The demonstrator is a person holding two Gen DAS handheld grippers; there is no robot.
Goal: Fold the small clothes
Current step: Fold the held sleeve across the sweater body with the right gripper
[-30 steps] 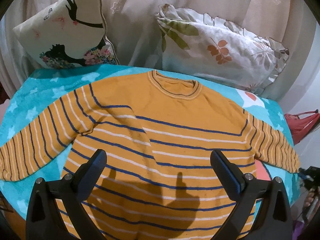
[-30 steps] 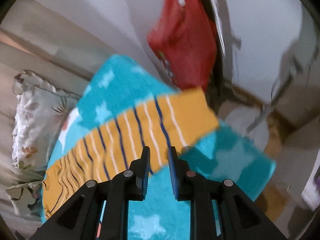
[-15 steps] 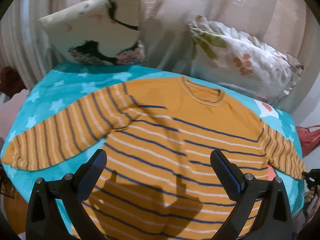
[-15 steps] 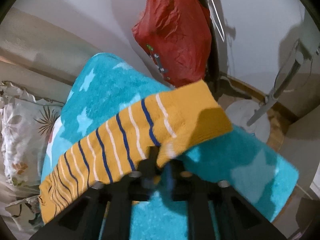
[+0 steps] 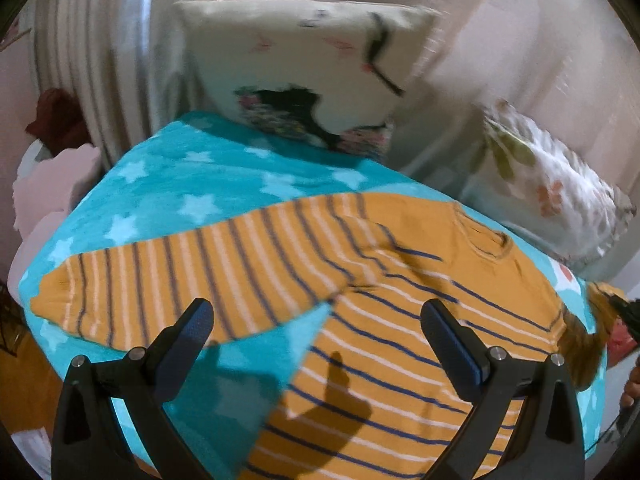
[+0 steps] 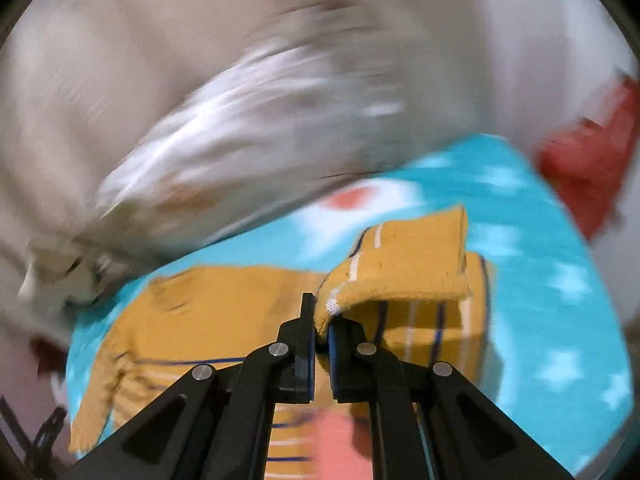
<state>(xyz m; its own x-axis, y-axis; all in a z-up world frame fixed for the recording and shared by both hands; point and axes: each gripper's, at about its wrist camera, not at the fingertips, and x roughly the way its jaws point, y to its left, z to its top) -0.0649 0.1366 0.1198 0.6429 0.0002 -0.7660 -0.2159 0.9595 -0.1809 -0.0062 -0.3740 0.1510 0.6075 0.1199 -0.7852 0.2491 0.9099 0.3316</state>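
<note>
An orange sweater (image 5: 400,332) with blue and white stripes lies flat, neck away from me, on a teal star blanket (image 5: 180,184). My left gripper (image 5: 316,320) hangs open above the spot where the sweater's left sleeve (image 5: 160,292) meets the body; nothing sits between its fingers. My right gripper (image 6: 322,332) is shut on the cuff of the other sleeve (image 6: 416,256), which is lifted and doubled back above the sweater's body (image 6: 224,312). In the left wrist view that raised cuff (image 5: 600,296) shows at the right edge. Both views are blurred.
Two pillows lean at the blanket's far side, one with a dark figure print (image 5: 304,80) and one floral (image 5: 552,196). A red bag (image 6: 588,164) hangs beyond the right edge of the blanket (image 6: 540,280). The blanket drops off at the left and near edges.
My right gripper closed on the right sleeve's cuff, then lifted it and swung it in toward the sweater's body. My left gripper, still open, slid left, from over the body toward the left sleeve.
</note>
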